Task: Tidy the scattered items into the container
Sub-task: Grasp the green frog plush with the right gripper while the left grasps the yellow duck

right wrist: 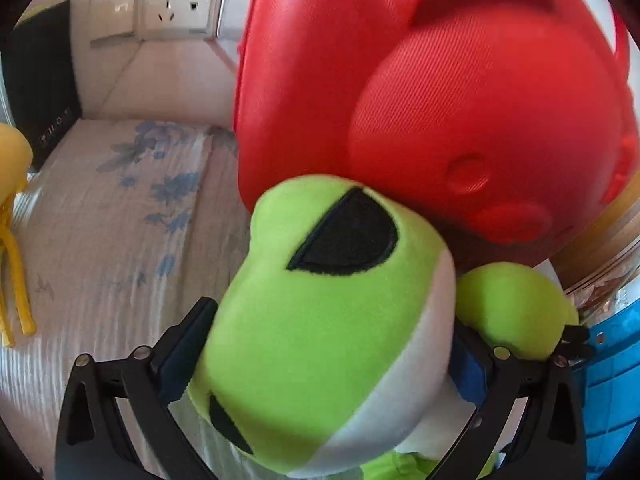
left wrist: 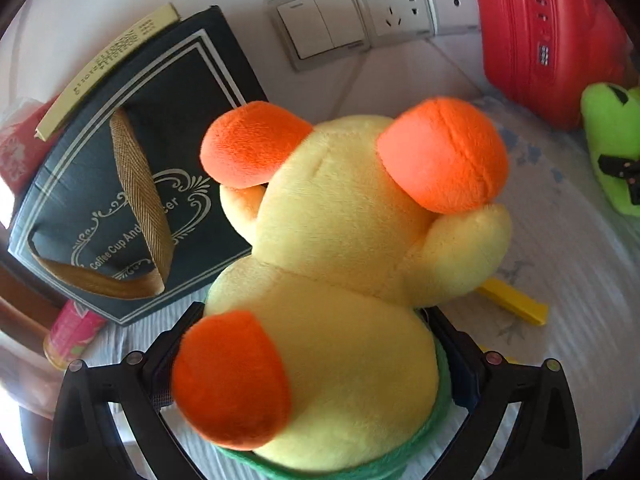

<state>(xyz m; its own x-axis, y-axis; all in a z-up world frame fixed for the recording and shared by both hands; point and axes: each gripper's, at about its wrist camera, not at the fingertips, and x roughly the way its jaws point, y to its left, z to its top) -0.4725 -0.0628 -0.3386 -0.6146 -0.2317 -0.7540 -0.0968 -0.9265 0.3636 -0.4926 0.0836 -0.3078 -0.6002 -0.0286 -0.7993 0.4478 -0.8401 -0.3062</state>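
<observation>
My left gripper (left wrist: pixel 316 344) is shut on a yellow plush duck (left wrist: pixel 340 264) with orange feet and beak, held above the bed. My right gripper (right wrist: pixel 328 344) is shut on a green plush frog (right wrist: pixel 320 320) with black eyes and a white belly, held close in front of a red hard-shell suitcase (right wrist: pixel 400 80). The frog also shows at the right edge of the left wrist view (left wrist: pixel 612 140), and the suitcase stands behind it there (left wrist: pixel 536 32). The duck's edge shows at the left of the right wrist view (right wrist: pixel 12 156).
A dark gift box (left wrist: pixel 132 184) with a tan ribbon handle leans at the wall on the left. A yellow clip (left wrist: pixel 516 302) lies on the flowered bedsheet (right wrist: pixel 120 220). Wall switches and sockets (left wrist: pixel 360 16) are behind. A pink can (left wrist: pixel 72 332) and a blue container (right wrist: pixel 616 380) sit at the edges.
</observation>
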